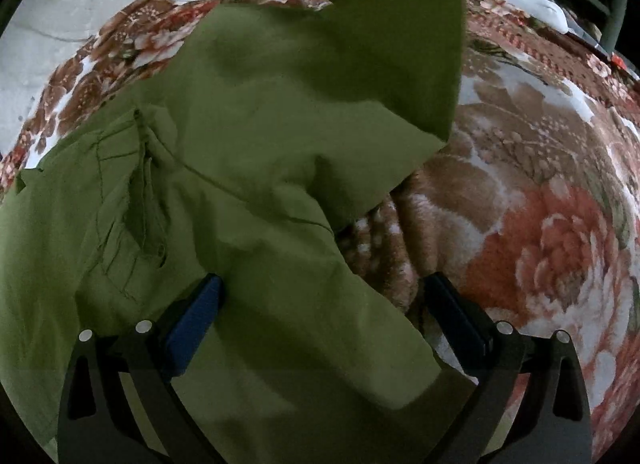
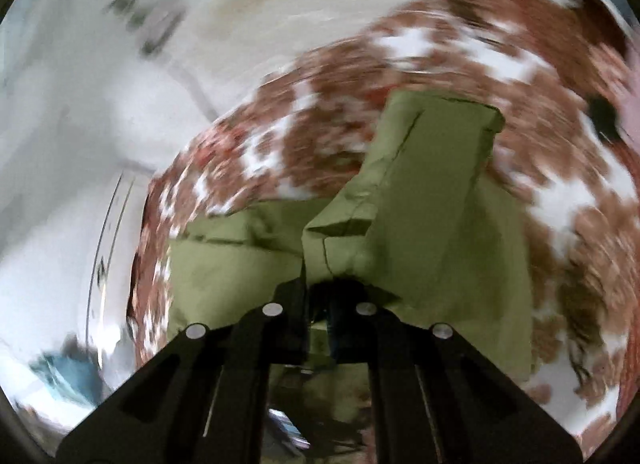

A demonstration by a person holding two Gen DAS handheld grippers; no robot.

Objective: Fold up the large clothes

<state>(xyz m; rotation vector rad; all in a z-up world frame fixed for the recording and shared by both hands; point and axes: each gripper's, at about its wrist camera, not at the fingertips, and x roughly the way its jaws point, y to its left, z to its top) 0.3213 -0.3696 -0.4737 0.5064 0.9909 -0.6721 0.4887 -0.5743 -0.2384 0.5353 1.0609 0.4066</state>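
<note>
One olive-green garment (image 1: pixel 248 152) sprawls across one floral blanket (image 1: pixel 540 200). The left gripper (image 1: pixel 324 304) hovers over it, jaws spread wide, gripping nothing. The right gripper (image 2: pixel 318 284) is clamped on a fold of the cloth (image 2: pixel 420 192). Motion blur smears the right view; the garment's edges run out of frame.

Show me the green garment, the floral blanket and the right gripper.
green garment (image 1: pixel 248 112), left wrist view, flat middle panel
floral blanket (image 1: pixel 560 248), left wrist view, red flower
right gripper (image 2: pixel 320 296), right wrist view, between fingers
</note>
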